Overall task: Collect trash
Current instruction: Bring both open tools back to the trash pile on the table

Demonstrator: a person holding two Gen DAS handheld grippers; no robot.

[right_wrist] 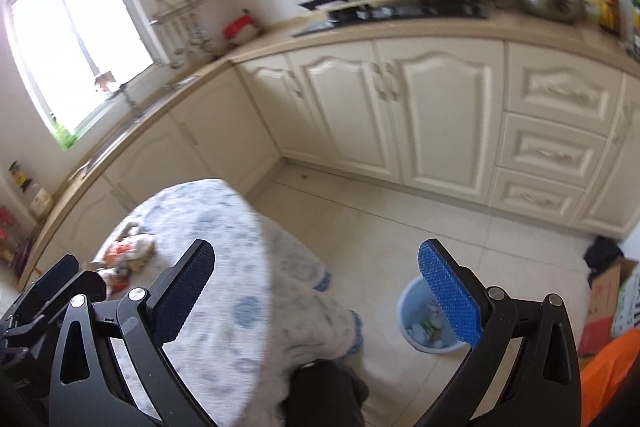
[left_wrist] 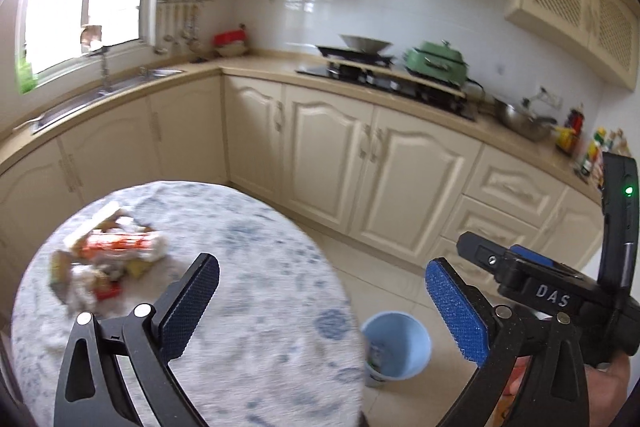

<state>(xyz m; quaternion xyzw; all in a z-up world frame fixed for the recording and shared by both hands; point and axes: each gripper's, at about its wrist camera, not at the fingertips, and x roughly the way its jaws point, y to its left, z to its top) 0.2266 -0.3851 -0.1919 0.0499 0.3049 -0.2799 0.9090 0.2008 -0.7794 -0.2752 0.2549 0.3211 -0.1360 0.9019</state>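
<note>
A heap of wrappers and crumpled paper, the trash (left_wrist: 106, 259), lies on the left part of a round table under a blue-flowered cloth (left_wrist: 240, 243). My left gripper (left_wrist: 322, 283) hangs above the table's near right side, open and empty. To the right on the floor stands a light blue bin (left_wrist: 400, 337) holding some scraps. In the right wrist view the trash (right_wrist: 128, 255) sits far left, the bin (right_wrist: 416, 315) lower right, and my right gripper (right_wrist: 316, 275) is open with nothing between its fingers. The right gripper's body (left_wrist: 560, 287) shows at the left view's right edge.
Cream cabinets (left_wrist: 360, 163) run along the back under a counter with a sink (left_wrist: 100, 95), a stove (left_wrist: 384, 75), a green pot (left_wrist: 436, 61) and a pan. Pale floor tiles lie between table and cabinets. A cardboard box (right_wrist: 608, 299) and an orange thing sit at right.
</note>
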